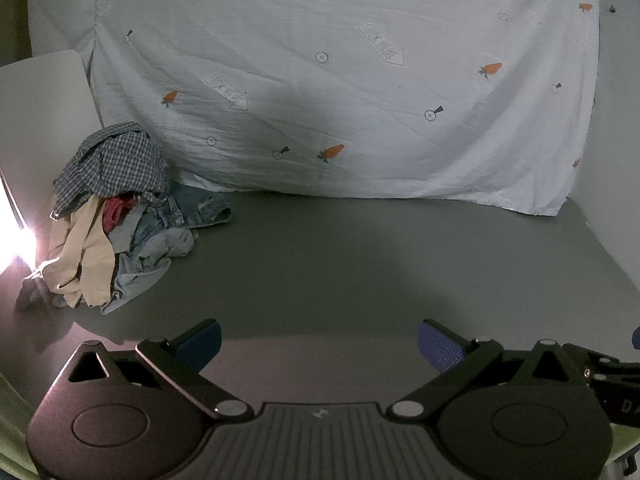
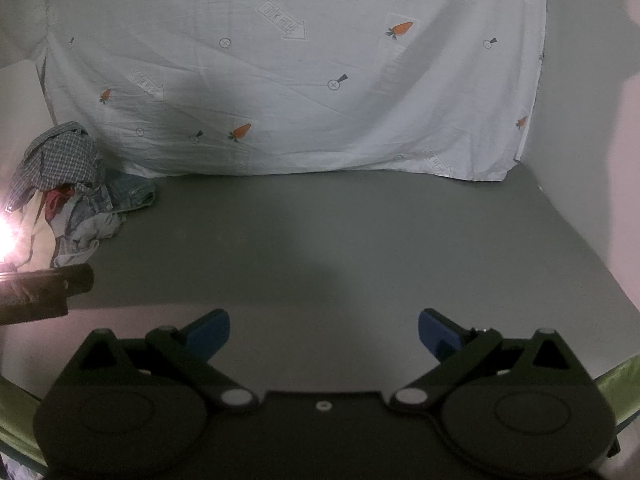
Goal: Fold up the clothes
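The flat grey table surface (image 1: 340, 260) lies bare across its middle and right, giving open passage straight ahead of both wide-spread grippers. At the far left, a heaped pile of crumpled clothes (image 1: 116, 216), topped by a blue-and-white checked shirt (image 1: 112, 160) over pale denim and cream fabric, blocks that corner. Behind, a hanging white sheet printed with orange carrots (image 1: 340, 80) closes off the back edge, touching the table. A pale wall (image 2: 592, 140) bounds the right side.
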{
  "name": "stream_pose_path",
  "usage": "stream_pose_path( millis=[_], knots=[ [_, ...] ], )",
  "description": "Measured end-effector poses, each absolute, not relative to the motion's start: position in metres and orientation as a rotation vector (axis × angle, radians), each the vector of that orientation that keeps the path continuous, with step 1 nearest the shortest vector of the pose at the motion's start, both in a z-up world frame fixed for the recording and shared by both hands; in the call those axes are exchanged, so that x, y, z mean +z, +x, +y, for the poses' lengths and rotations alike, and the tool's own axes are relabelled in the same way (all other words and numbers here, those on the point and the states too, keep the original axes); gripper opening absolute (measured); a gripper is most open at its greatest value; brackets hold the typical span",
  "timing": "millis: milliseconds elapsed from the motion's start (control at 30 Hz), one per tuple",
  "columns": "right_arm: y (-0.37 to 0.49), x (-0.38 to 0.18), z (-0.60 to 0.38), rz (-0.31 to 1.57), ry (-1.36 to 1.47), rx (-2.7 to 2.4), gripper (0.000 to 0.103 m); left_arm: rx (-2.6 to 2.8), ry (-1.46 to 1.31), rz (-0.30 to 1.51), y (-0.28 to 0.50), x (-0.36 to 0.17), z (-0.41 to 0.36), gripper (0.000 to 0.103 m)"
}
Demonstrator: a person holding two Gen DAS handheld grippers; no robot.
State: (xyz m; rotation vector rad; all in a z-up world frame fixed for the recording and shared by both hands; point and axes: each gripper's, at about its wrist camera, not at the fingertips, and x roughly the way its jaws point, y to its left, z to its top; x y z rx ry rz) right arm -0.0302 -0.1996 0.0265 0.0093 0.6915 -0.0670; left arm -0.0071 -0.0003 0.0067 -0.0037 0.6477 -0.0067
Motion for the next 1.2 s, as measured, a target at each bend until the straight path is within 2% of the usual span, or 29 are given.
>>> stream_pose_path(
  millis=[700,967,1200],
  knots=[
    [-0.025,0.012,-0.245,0.703,0.061,-0.022,0.1,0.007,-0.041,0.713,-0.015,-0.01,-0.033,0.103],
    [-0.017,-0.009,-0.279,0.687,0.081,-0.005,0.1,-0.129,-0.254,0.804,0.003,-0.023,-0.054,0.103],
    [0.015,-0.032,-0.268,0.678,-0.066,-0.043,0.092,-0.138,-0.291,0.839,0.029,-0.032,-0.044,0.103]
  ],
)
